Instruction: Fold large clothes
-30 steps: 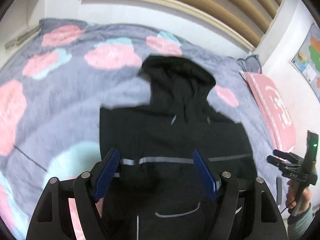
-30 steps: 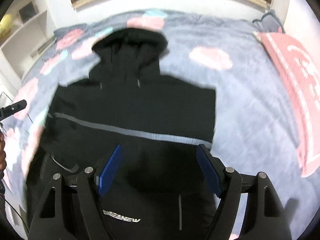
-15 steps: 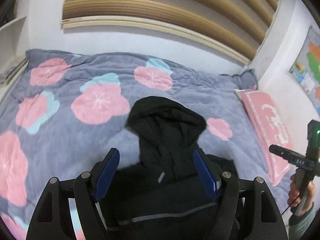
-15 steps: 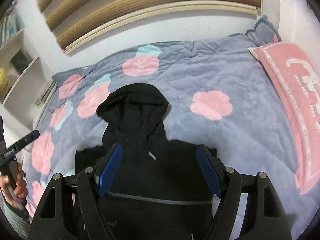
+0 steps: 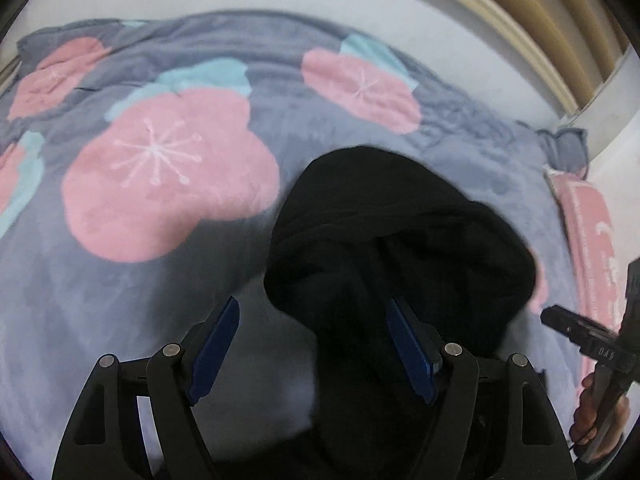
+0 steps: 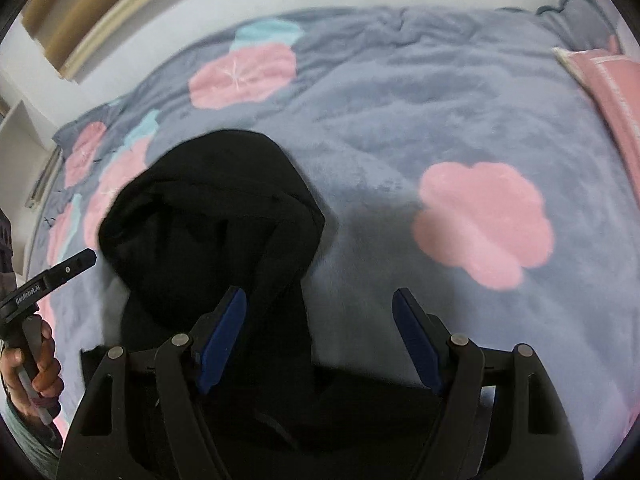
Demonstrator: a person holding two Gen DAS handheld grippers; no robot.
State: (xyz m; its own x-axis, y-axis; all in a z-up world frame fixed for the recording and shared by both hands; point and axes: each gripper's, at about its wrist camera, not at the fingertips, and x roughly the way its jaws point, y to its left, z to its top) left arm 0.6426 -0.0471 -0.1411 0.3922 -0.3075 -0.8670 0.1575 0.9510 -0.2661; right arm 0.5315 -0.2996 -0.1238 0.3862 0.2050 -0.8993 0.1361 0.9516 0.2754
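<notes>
A black hooded jacket lies flat on the bed, and its hood [image 5: 400, 232] fills the middle of the left wrist view. My left gripper [image 5: 314, 346] hovers open over the hood's left side, with nothing between its blue pads. In the right wrist view the hood [image 6: 212, 216] lies left of centre. My right gripper [image 6: 320, 340] stands open above the hood's right edge and the bare blanket beside it. Only the hood and collar show; the jacket's body is hidden below both grippers. Each view catches the other gripper at its side edge, held in a hand.
A grey-blue blanket [image 5: 120, 300] with pink and teal flowers covers the bed. A pink pillow [image 6: 612, 92] lies at the right edge. A white wall and wooden slats [image 5: 520, 20] stand behind the bed. A hand [image 6: 36, 364] holds the left gripper's handle.
Both grippers have travelled from over the jacket's chest up toward the hood and come lower. The striped body has slid out of view and the hood now looks much larger. The jaws stay equally wide.
</notes>
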